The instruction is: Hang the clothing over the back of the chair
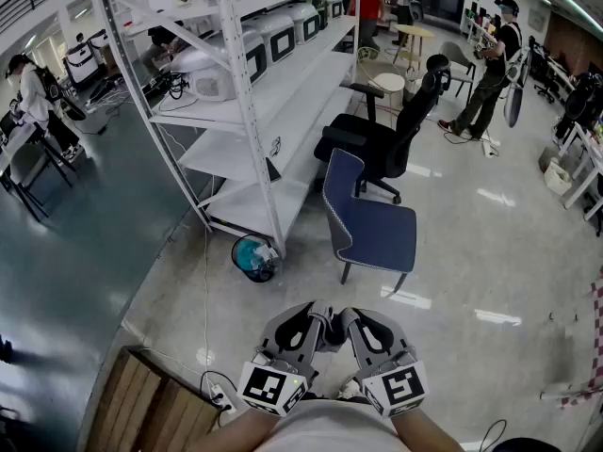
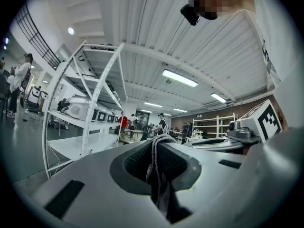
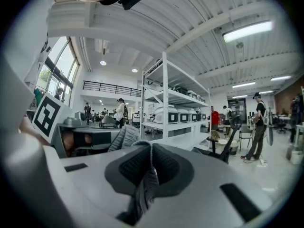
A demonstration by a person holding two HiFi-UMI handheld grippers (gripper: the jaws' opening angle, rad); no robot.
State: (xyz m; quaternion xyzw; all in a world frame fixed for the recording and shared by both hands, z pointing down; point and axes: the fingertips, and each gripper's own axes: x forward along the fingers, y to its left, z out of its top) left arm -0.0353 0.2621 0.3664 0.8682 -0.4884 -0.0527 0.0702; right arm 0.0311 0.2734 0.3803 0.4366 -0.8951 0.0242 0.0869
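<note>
The clothing (image 2: 159, 179) is a grey knitted fabric, and both grippers pinch it. In the left gripper view a fold with a cord runs up between the pads, with my left gripper (image 2: 159, 145) shut on it. In the right gripper view my right gripper (image 3: 149, 150) is shut on another ribbed fold of the clothing (image 3: 146, 182). In the head view the left gripper (image 1: 317, 313) and right gripper (image 1: 348, 317) sit side by side, close to my body, and the garment is mostly hidden under them. The blue chair (image 1: 370, 220) stands ahead on the floor, its back towards the shelving.
A tall white shelving rack (image 1: 252, 92) with appliances stands ahead on the left. A black office chair (image 1: 388, 137) is behind the blue one. A teal bin (image 1: 254, 257) sits at the rack's foot. A wooden crate (image 1: 151, 405) and a power strip (image 1: 222, 398) lie at lower left. People stand far off.
</note>
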